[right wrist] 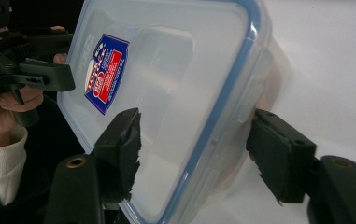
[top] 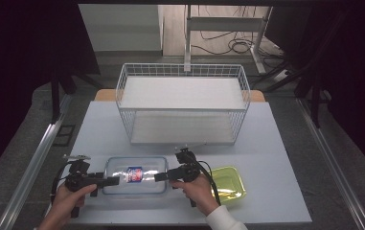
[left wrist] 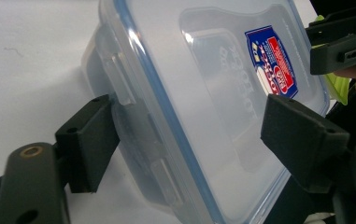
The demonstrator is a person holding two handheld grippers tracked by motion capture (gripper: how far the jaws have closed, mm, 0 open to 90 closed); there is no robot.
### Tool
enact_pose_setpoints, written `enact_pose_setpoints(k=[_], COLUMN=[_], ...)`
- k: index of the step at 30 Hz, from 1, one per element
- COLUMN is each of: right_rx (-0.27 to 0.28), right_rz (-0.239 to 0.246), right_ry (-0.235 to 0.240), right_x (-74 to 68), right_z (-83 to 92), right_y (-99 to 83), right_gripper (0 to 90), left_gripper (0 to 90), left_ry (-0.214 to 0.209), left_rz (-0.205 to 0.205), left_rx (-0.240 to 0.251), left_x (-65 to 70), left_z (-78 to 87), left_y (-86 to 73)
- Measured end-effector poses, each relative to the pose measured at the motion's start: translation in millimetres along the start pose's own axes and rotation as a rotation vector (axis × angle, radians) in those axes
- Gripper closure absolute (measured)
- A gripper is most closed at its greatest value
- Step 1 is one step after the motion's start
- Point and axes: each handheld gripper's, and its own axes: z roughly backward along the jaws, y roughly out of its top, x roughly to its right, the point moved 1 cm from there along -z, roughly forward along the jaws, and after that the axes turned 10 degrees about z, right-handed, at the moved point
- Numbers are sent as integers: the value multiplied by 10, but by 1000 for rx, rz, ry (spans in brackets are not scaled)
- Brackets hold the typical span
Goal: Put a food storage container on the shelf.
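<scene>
A clear plastic container (top: 134,175) with a blue-edged lid and a blue and red label lies flat near the table's front edge. My left gripper (top: 112,180) is at its left end and my right gripper (top: 160,176) at its right end. In the left gripper view the container (left wrist: 203,116) sits between the jaws of that gripper (left wrist: 192,135). One jaw is against the end latch and the other over the lid. The right gripper view shows the same hold at the other end: container (right wrist: 175,93), gripper (right wrist: 196,140). Both jaw pairs stand wide, pressed on the box.
A yellow-green tray (top: 228,184) lies just right of the container, under the right hand. A white wire basket (top: 120,96) with two shelves stands at the back middle of the grey table (top: 276,143). Bare table lies between basket and container.
</scene>
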Motion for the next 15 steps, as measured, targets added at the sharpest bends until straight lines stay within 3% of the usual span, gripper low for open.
enact_pose_setpoints(k=[5,15], right_rx=[24,64], right_rz=[29,70], right_ry=[13,21], right_x=[-30,-71], right_z=[64,122], right_y=[-54,-145], right_gripper=[428,474], left_gripper=[257,323], left_ry=[1,-20], left_rz=[-23,-66], left_rx=[32,42], left_x=[32,28], left_z=[57,144], left_y=[-65,-123])
